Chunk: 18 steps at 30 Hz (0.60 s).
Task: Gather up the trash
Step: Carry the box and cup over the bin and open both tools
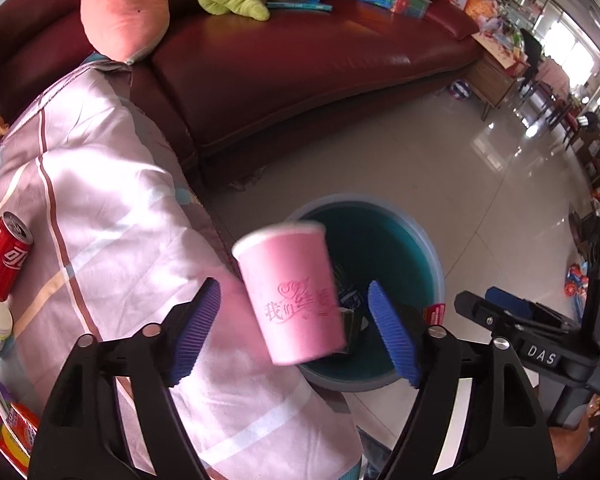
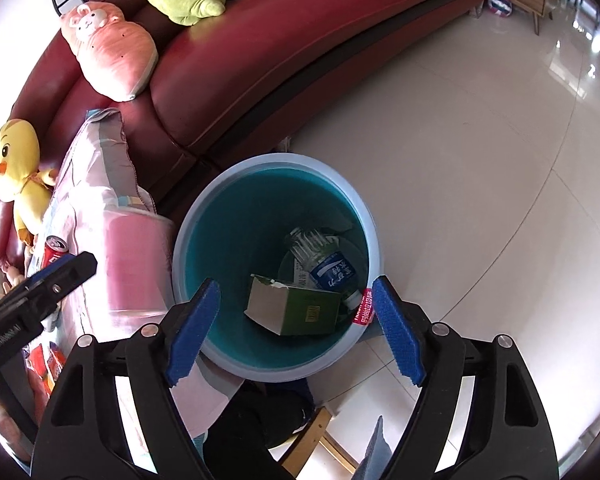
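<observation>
The can (image 1: 5, 257) lies far left on the blanket (image 1: 100, 184): light, thin-walled, slippery, best gripped across its middle. The left gripper (image 1: 294, 332) is wide open; the pink cup (image 1: 290, 294), blurred, sits between its fingers, touching neither, above the bin (image 1: 428, 248). The right gripper (image 2: 296, 330) gapes empty over the bin.

- Bin (image 2: 204, 220): mouth open from above; a green carton (image 2: 296, 310) and a plastic bottle (image 2: 328, 264) lie on its bottom.
- Pink cup (image 1: 292, 292): blurred, between the left tool's (image 1: 296, 336) spread pads, over the bin's near rim.
- Sofa (image 2: 260, 52) and quilt (image 2: 100, 200): close the bin's left and far sides.
- Tiled floor (image 2: 480, 160): bare to the right.
</observation>
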Each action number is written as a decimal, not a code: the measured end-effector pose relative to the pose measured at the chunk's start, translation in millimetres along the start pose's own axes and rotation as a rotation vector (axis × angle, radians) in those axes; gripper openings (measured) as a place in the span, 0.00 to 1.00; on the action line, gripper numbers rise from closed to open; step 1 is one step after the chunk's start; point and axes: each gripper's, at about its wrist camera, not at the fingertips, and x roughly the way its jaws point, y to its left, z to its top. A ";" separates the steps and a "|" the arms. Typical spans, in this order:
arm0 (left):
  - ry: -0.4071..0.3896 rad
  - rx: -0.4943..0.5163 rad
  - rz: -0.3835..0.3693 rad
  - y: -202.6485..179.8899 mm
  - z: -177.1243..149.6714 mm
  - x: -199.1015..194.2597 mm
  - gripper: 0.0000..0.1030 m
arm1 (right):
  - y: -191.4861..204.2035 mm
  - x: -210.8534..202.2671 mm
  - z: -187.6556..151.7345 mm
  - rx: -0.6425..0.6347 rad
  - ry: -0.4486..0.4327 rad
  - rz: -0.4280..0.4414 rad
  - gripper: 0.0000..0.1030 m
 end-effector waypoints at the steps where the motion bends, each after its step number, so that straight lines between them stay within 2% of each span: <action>1: -0.002 -0.004 -0.002 1.2 -0.1 -0.2 0.79 | 0.6 0.8 0.6 0.000 0.002 -0.002 0.72; 5: 0.006 -0.018 0.005 5.4 -1.2 1.3 0.85 | 2.5 4.4 1.0 0.000 0.014 -0.009 0.72; 18: 0.010 -0.062 -0.014 34.3 -22.1 -9.2 0.86 | 15.7 5.0 -1.9 -0.013 0.028 -0.042 0.75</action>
